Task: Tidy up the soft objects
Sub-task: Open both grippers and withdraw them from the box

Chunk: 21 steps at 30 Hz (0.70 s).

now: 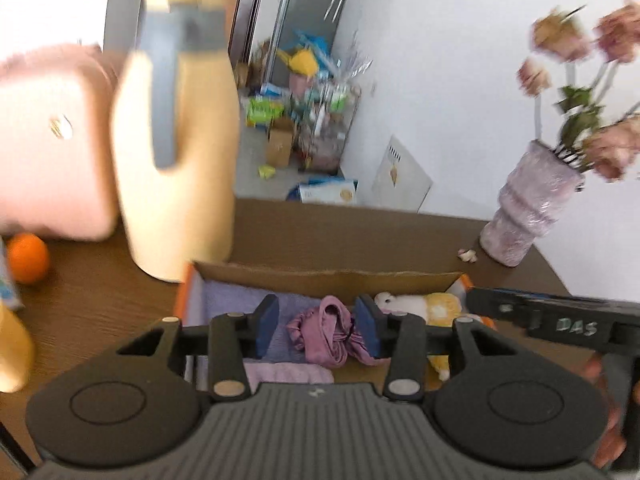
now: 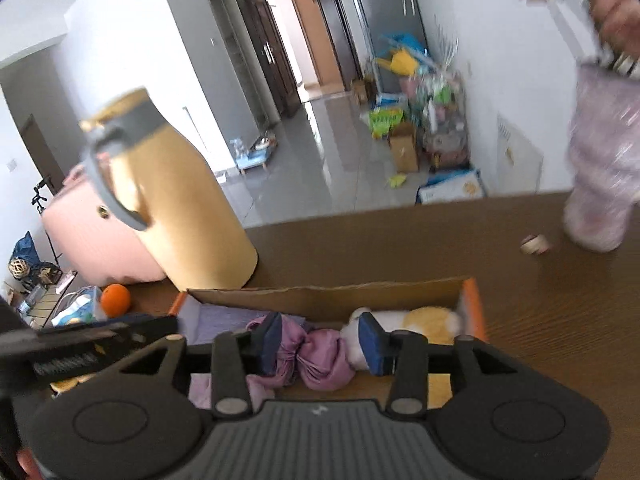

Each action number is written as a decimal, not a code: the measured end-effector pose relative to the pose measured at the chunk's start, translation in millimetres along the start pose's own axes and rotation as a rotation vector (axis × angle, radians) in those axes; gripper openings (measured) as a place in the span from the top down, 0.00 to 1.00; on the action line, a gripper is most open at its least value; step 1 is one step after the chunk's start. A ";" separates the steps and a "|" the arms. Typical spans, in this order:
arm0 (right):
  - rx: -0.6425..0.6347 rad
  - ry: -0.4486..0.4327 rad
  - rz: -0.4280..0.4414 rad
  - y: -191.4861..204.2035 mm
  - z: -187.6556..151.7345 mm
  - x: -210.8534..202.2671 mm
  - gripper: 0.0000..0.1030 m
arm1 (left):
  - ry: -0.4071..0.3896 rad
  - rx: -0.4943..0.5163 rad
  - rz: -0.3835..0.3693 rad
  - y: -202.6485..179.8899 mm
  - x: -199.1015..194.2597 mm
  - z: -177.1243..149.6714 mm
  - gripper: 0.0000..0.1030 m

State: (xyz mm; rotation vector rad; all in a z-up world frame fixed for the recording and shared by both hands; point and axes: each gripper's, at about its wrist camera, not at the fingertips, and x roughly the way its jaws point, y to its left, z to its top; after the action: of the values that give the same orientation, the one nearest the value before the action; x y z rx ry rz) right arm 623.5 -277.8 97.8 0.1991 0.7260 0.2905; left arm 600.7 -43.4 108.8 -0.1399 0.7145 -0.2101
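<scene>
The left gripper (image 1: 317, 325) stands partly open above the cardboard box (image 1: 332, 278), its blue pads either side of the crumpled pink cloth (image 1: 328, 334) without pressing it; the right gripper (image 2: 320, 343) is likewise parted over the same cloth (image 2: 320, 360), gripping nothing. The cloth lies in the box on a lavender towel (image 1: 236, 298), just beside a white and yellow plush toy (image 1: 424, 304). Beyond the box wall the tabletop (image 1: 360, 236) lies bare between a cream jug (image 1: 176, 152) and a vase (image 1: 528, 208)

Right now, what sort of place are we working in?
Likely a lived-in home: a wooden table with a flower vase, and a hallway with doors behind.
</scene>
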 end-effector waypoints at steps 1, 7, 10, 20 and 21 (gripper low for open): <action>-0.017 -0.012 -0.012 0.0 -0.8 -16.8 0.57 | -0.016 0.019 0.010 0.1 -16.2 -0.9 0.53; -0.027 -0.074 -0.058 -6.4 -20.7 -104.3 0.54 | -0.080 0.012 0.044 2.1 -94.7 -8.5 0.49; -0.012 -0.099 -0.060 -5.1 -34.0 -132.9 0.54 | -0.121 0.046 0.051 -7.2 -117.9 -23.1 0.36; -0.176 -0.272 -0.064 17.0 -218.0 -231.3 0.47 | -0.313 0.126 0.082 -6.2 -213.6 -231.6 0.25; -0.177 -0.279 -0.054 19.2 -242.2 -240.1 0.46 | -0.306 0.118 0.065 -5.8 -221.1 -250.9 0.25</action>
State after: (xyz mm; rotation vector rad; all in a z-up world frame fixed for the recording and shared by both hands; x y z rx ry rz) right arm 285.2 -319.6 75.3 0.0498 0.4264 0.2670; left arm 271.1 -10.2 62.7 -0.0349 0.4001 -0.1633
